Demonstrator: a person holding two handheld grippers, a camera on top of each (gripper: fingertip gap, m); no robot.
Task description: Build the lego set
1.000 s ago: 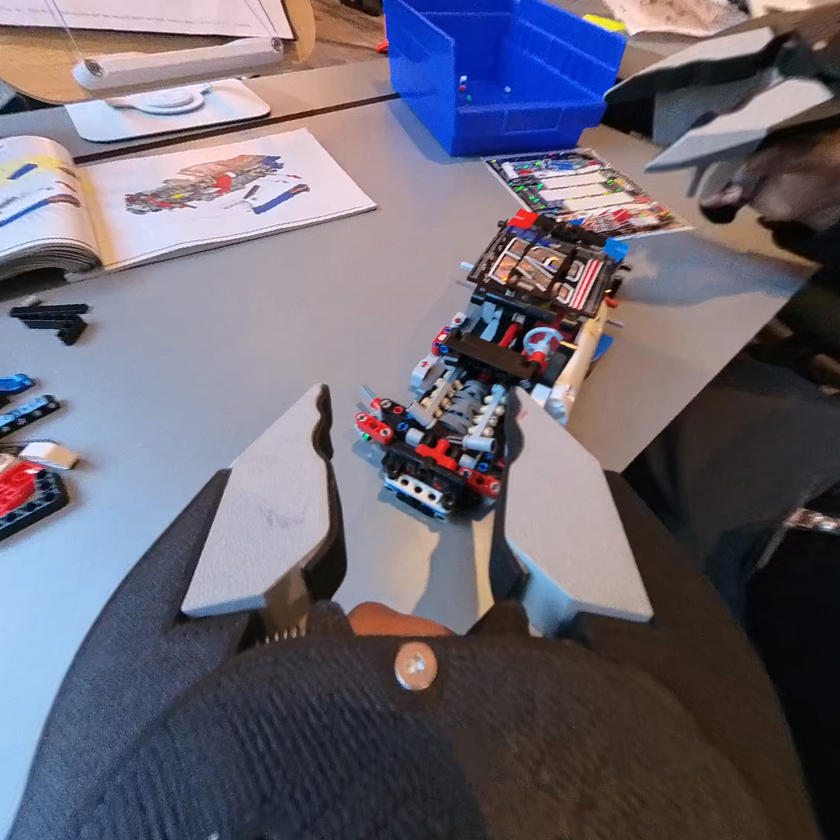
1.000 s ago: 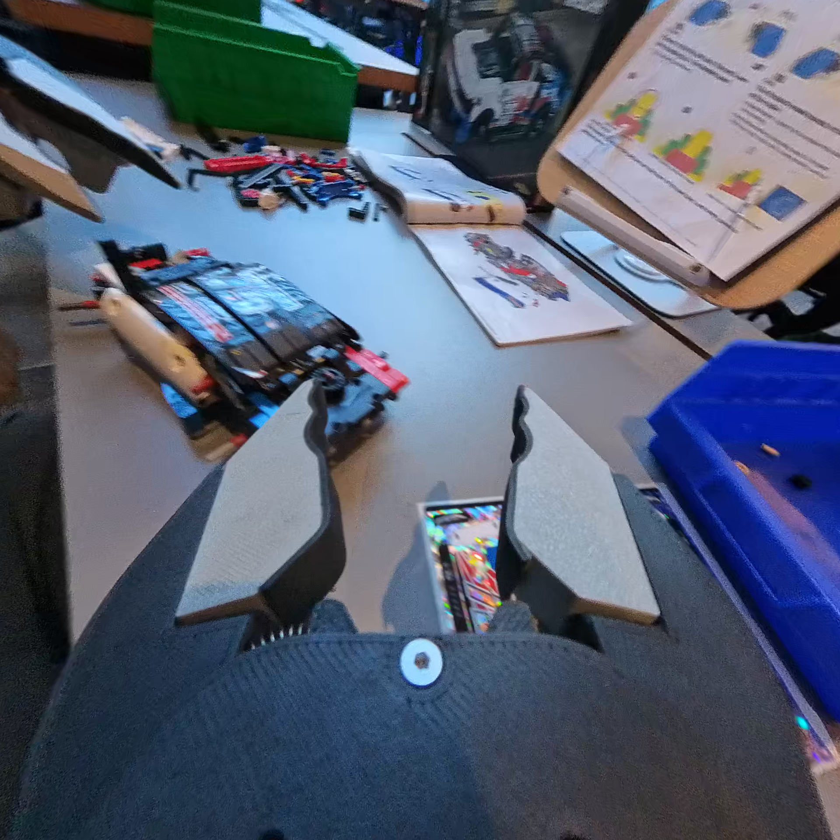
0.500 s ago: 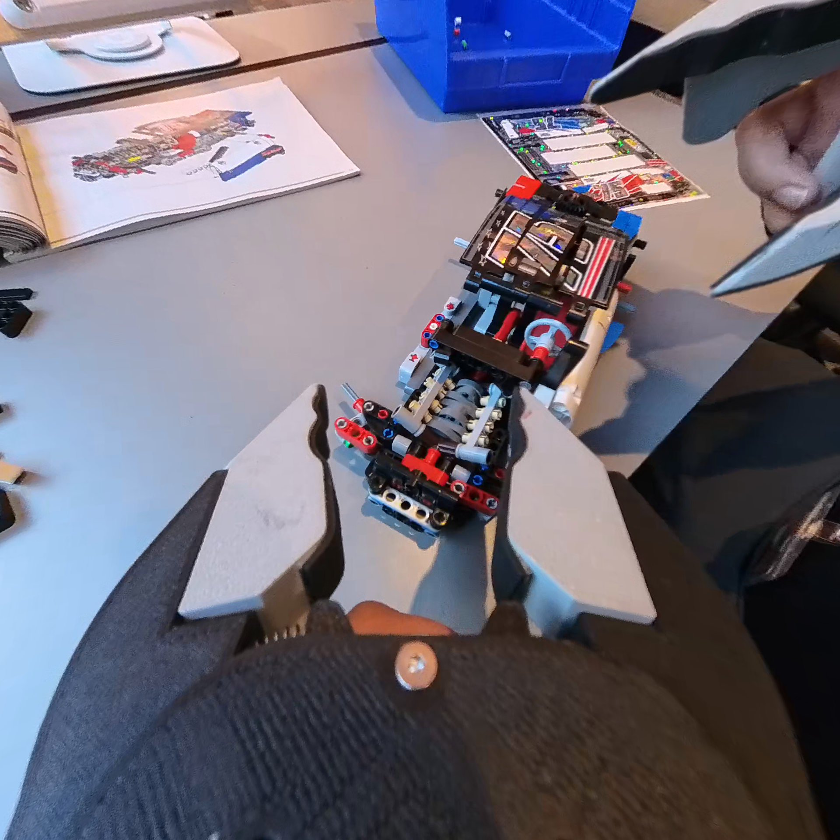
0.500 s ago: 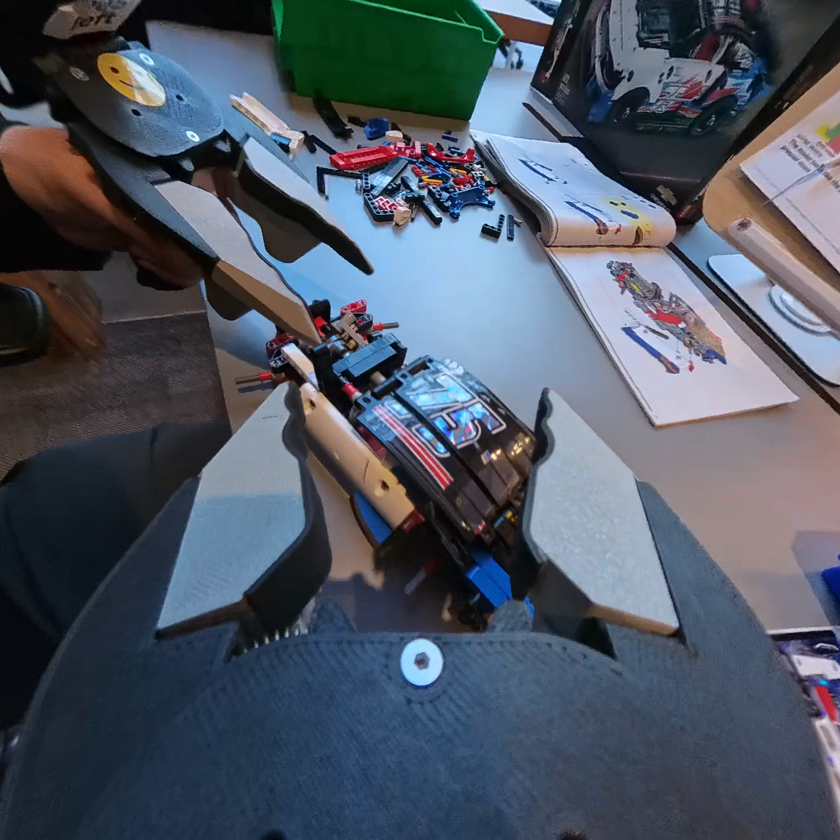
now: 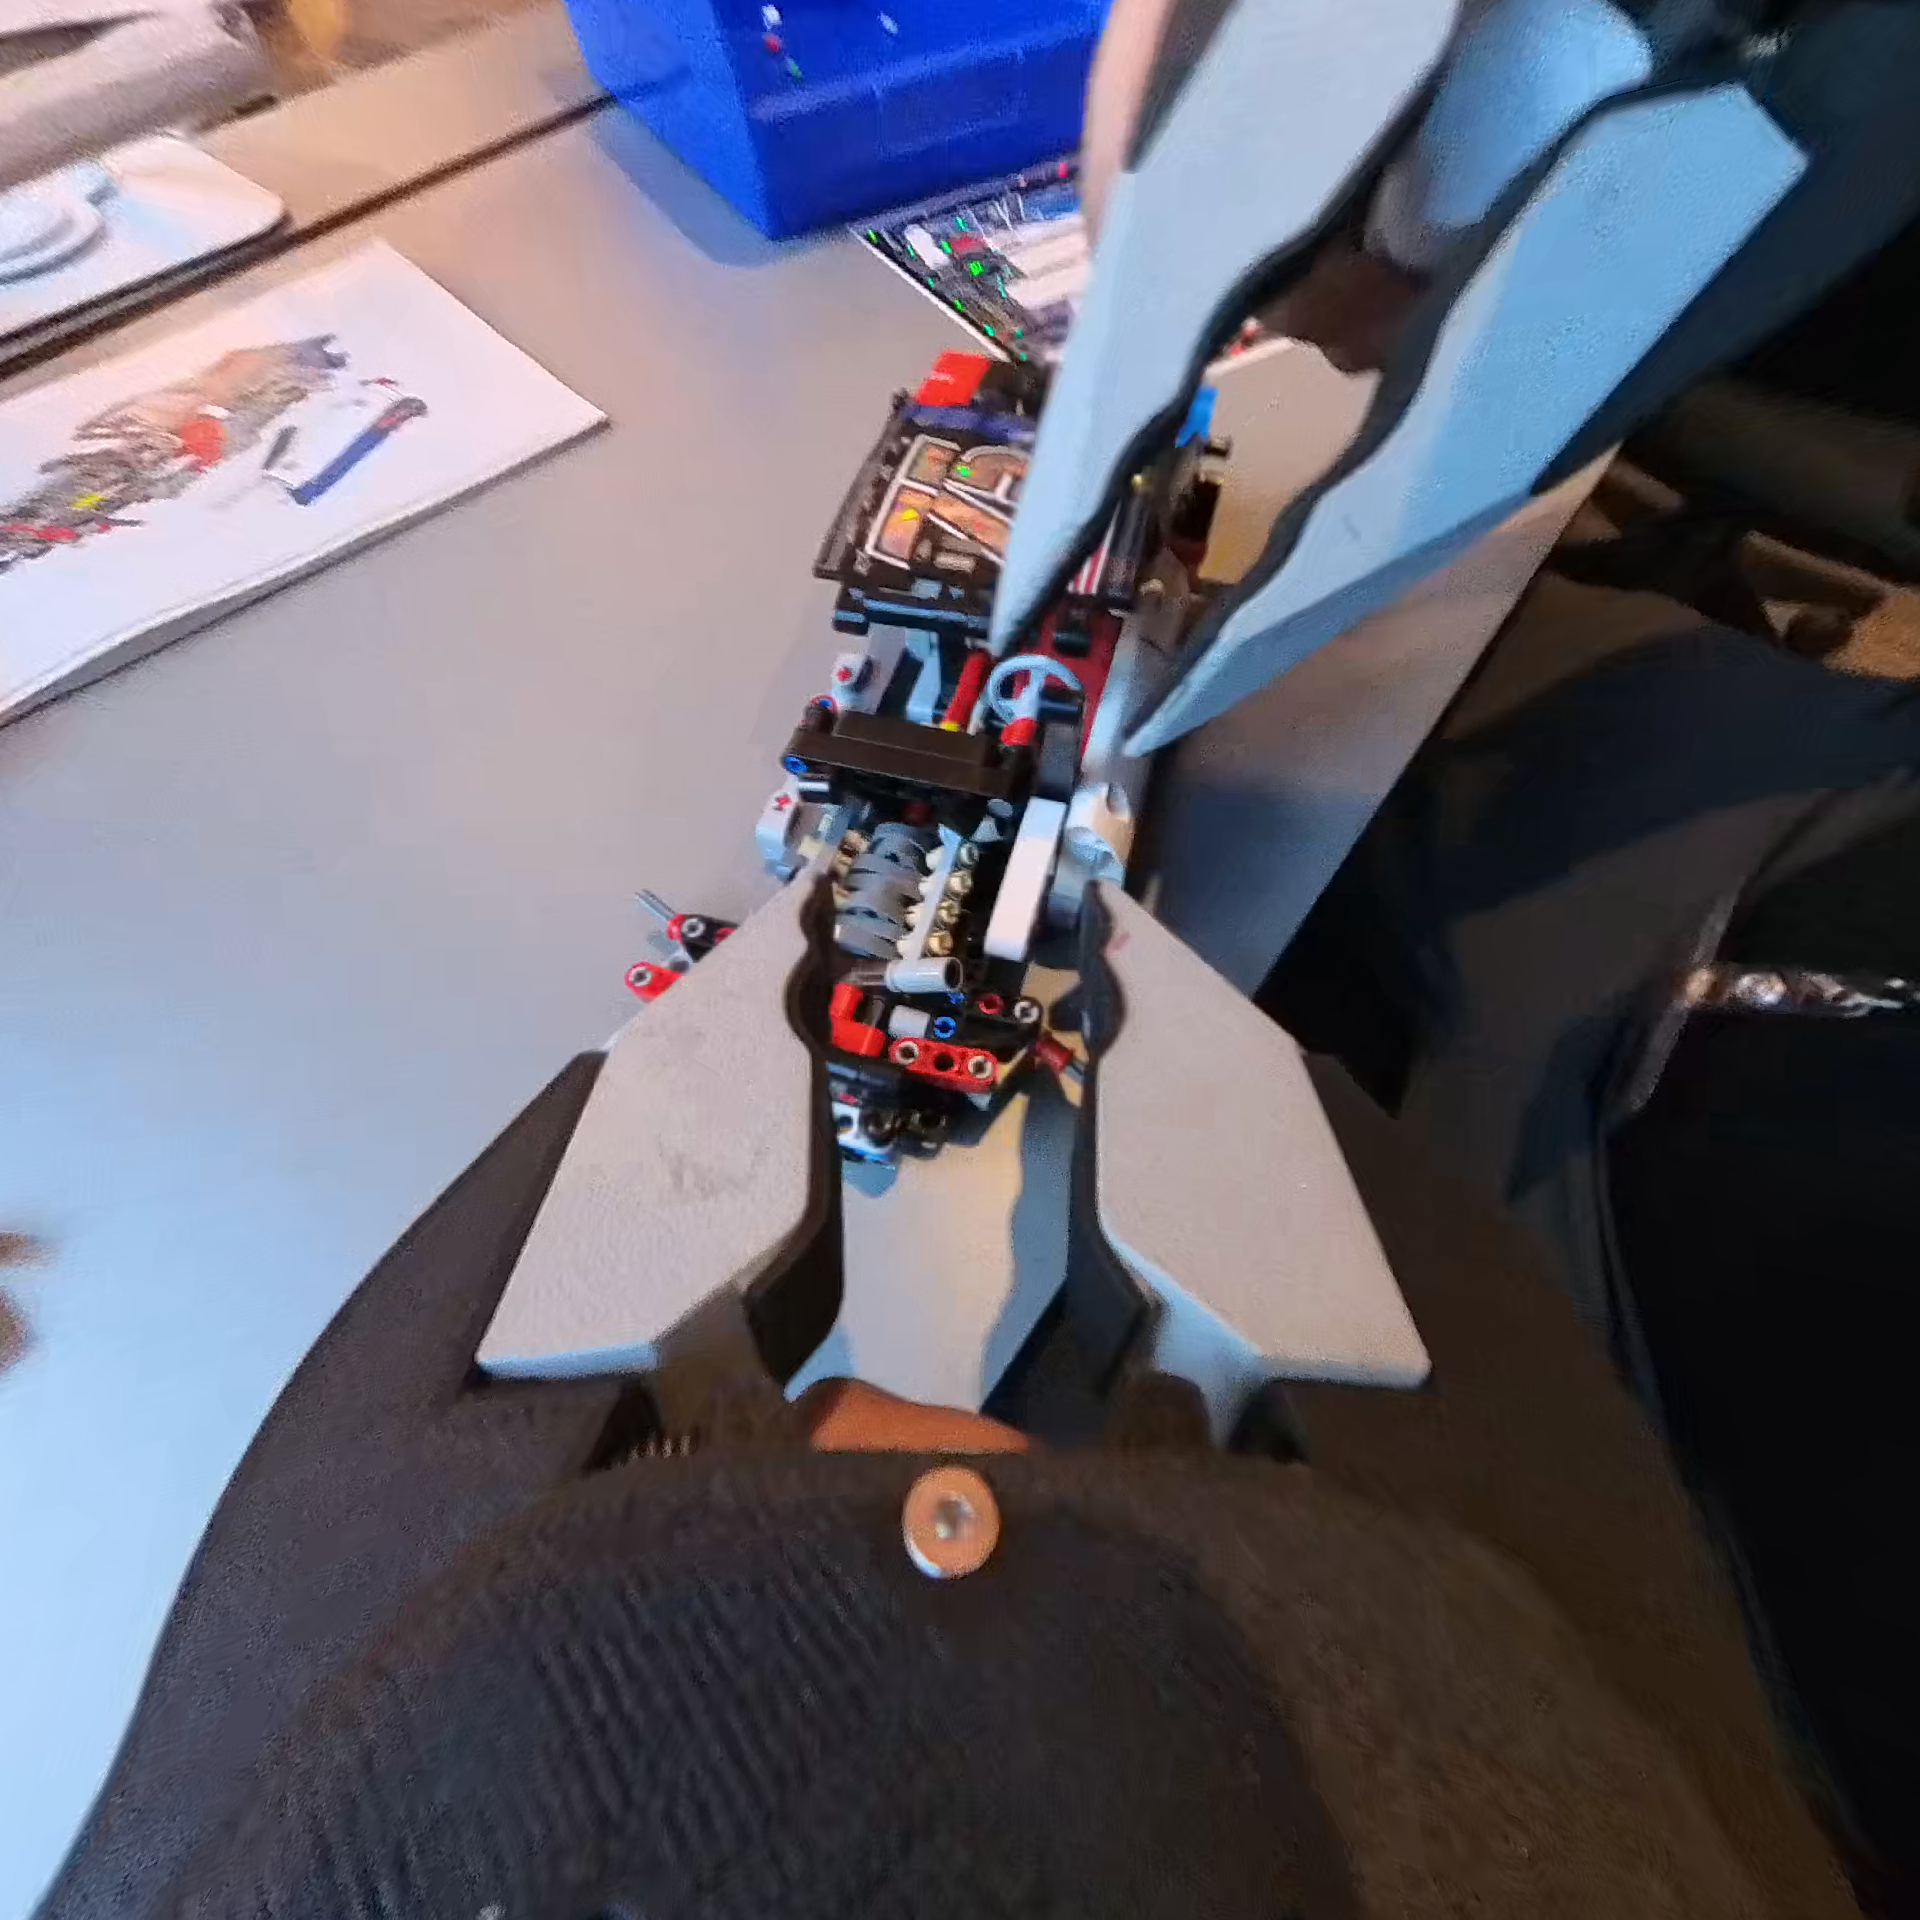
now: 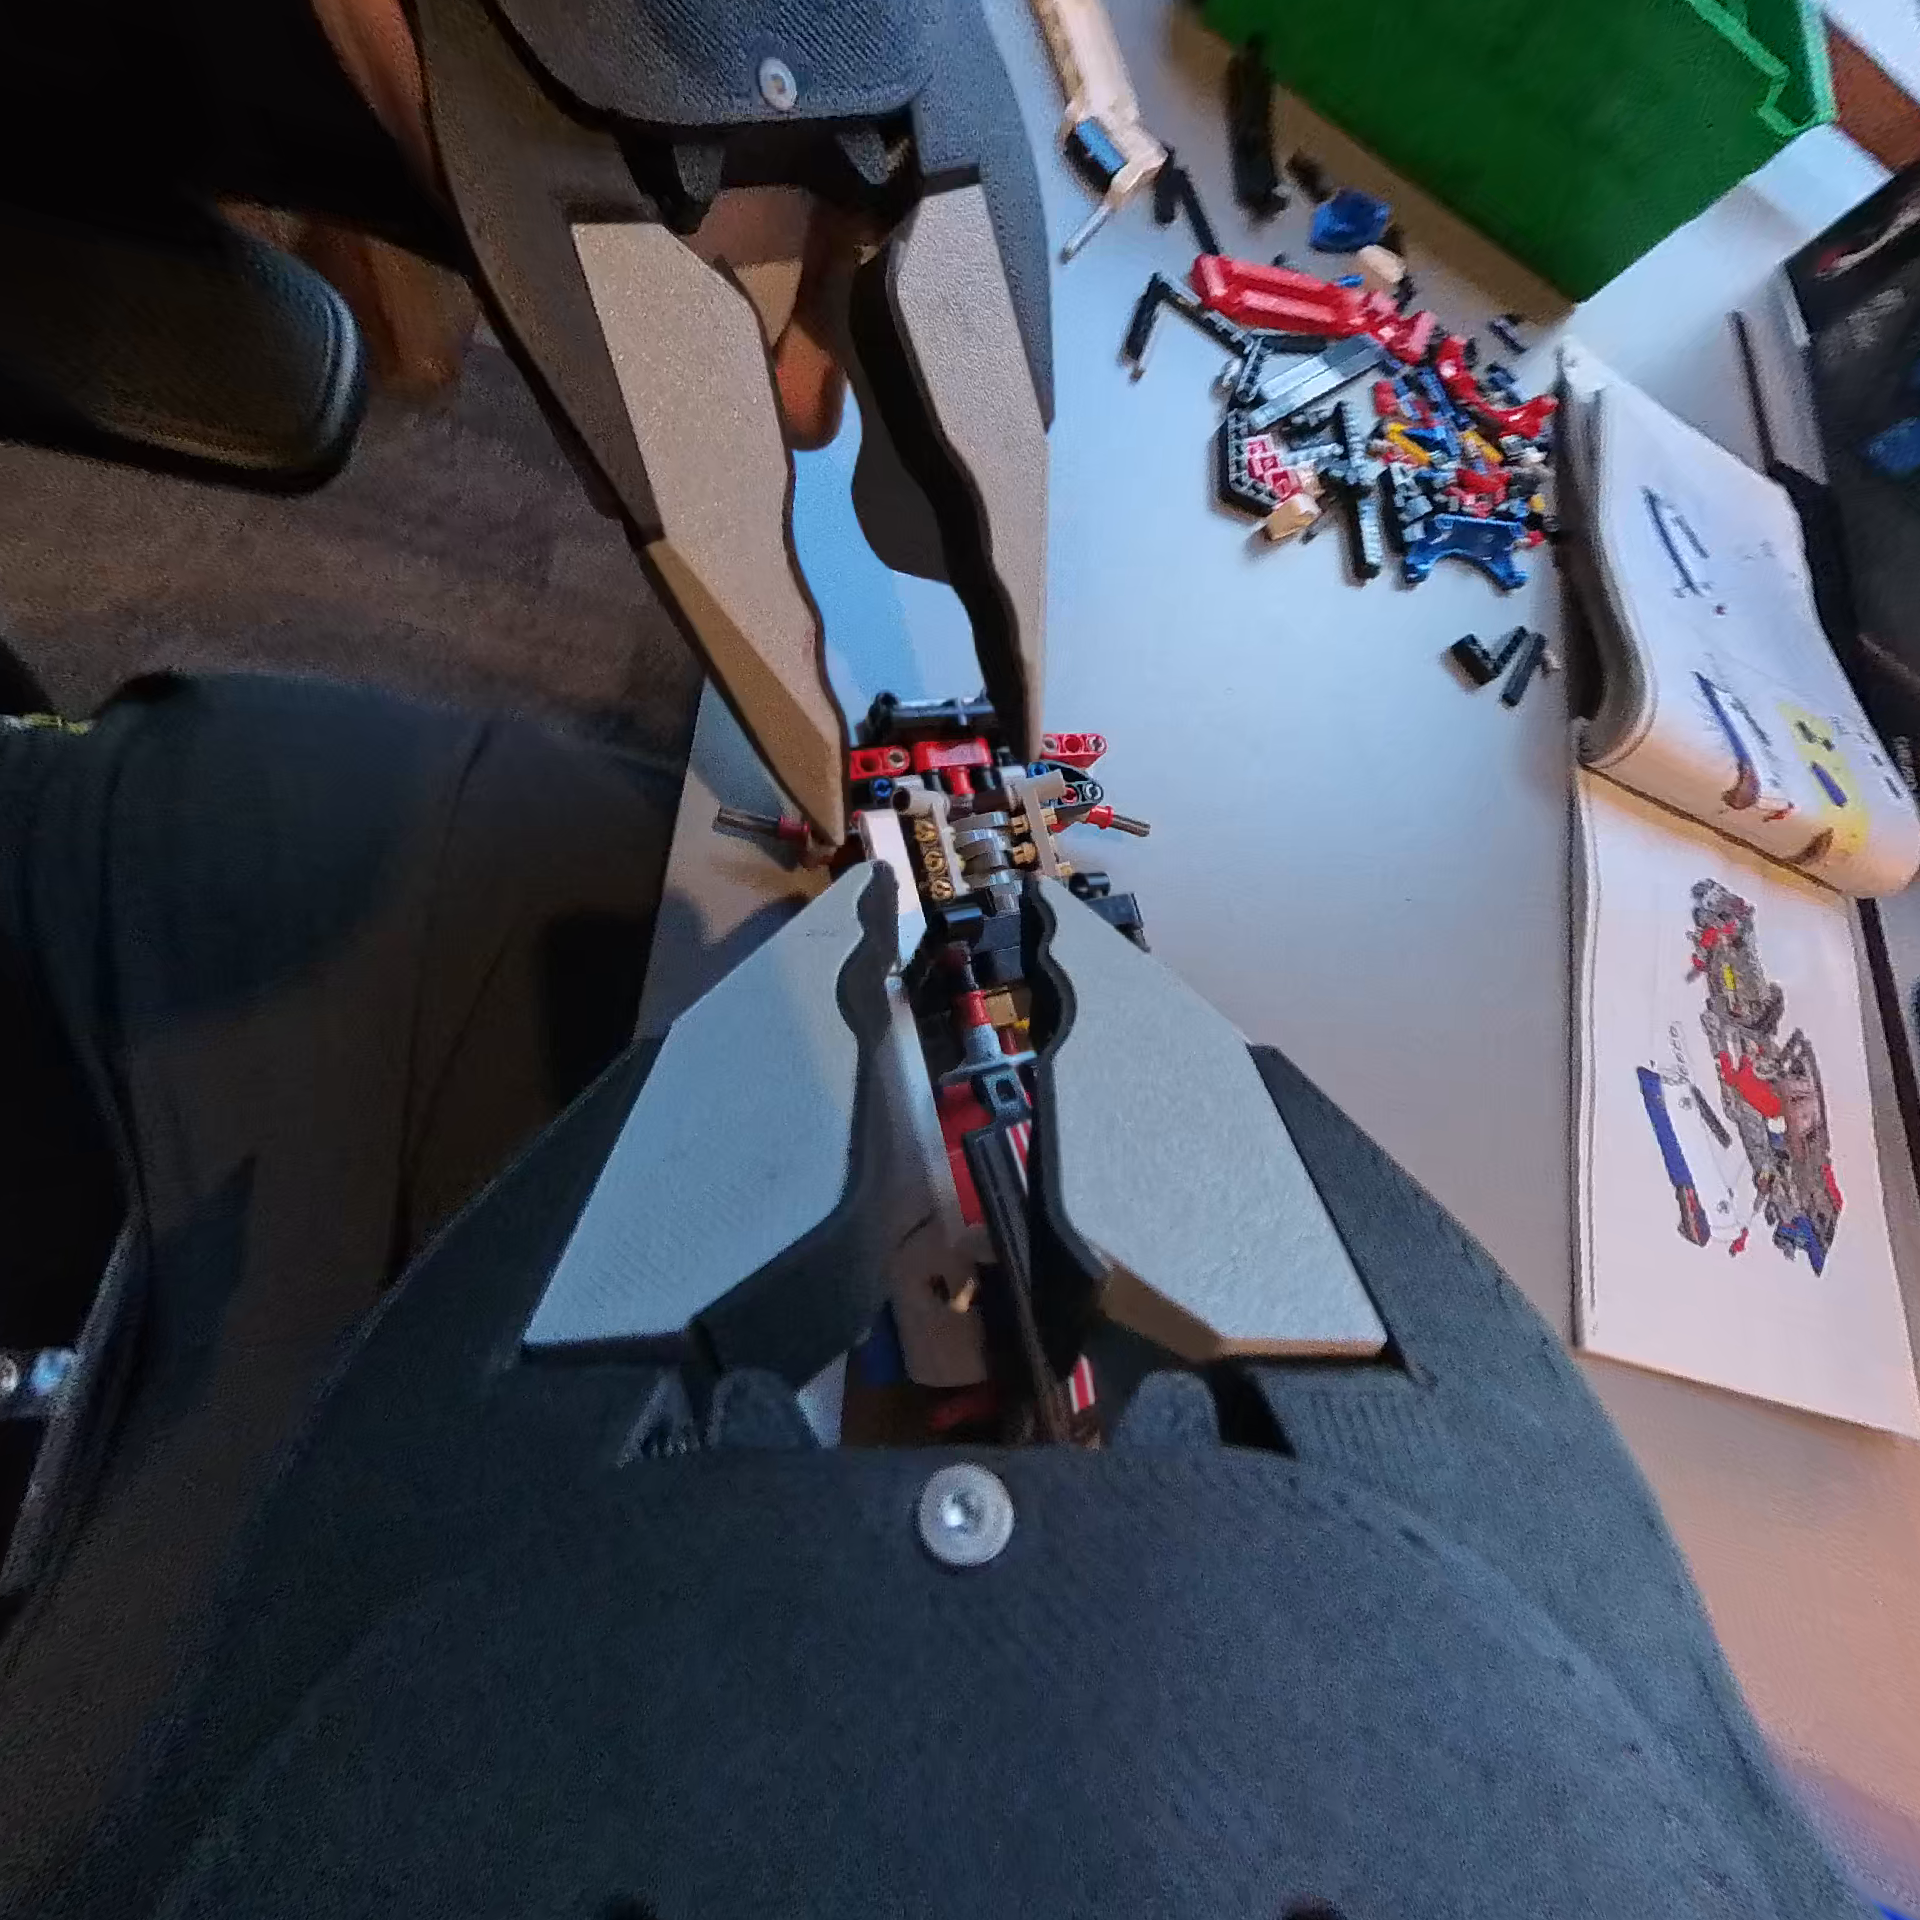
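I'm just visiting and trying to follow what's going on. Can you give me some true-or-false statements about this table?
1. The lego car sits between the fingers of both the left gripper and the right gripper. True.
2. The loose parts are inside the green bin. False: they lie on the table beside it.
3. The instruction booklet lies open. True.
4. The blue bin stands next to the loose parts. False: the green bin does.
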